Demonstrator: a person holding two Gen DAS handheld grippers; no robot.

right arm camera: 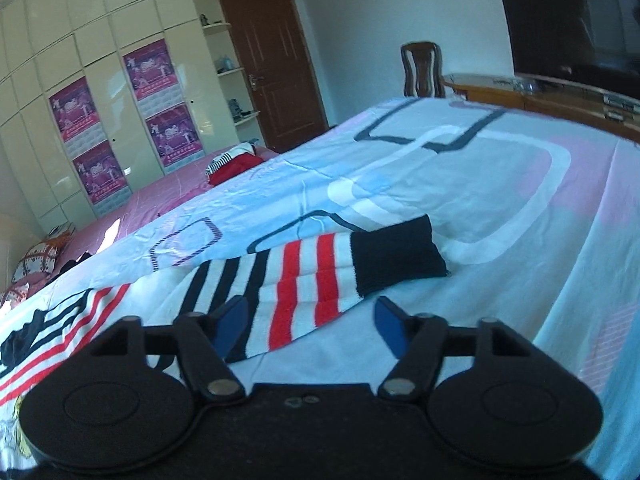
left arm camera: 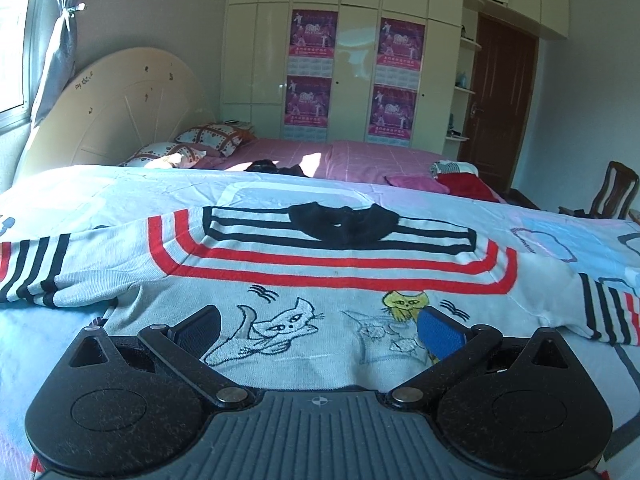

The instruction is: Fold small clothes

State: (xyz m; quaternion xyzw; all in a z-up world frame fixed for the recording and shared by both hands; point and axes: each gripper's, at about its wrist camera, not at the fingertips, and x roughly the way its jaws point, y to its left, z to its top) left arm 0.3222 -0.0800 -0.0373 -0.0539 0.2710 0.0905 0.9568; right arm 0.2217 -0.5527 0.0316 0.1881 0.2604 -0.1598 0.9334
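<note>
A child's sweater (left arm camera: 320,280) lies flat and face up on the pale patterned quilt (left arm camera: 120,188), black collar (left arm camera: 344,224) toward the far side, both sleeves spread out from the body. The risk from here is likely a lopsided fold: the right gripper (right arm camera: 310,324) stands with its jaws spread wide around the striped sleeve (right arm camera: 304,276), one blue pad over the stripes and the other out past the sleeve's near edge over bare quilt, so a close at this spot could catch only one layer of knit, or pinch the quilt along with it and drag the bedding when the sleeve is lifted. The black cuff (right arm camera: 396,256) lies just beyond the pads and could flop loose and unroll the fold if the grip lands too far back on the sleeve. The left gripper (left arm camera: 320,330) is also wide open, holding nothing, poised low over the sweater's lower front with the cat drawings (left arm camera: 280,332) between its pads; whether its pads touch the knit cannot be told. A close there would probably bunch the front panel rather than take the hem, leaving a crease across the cats
</note>
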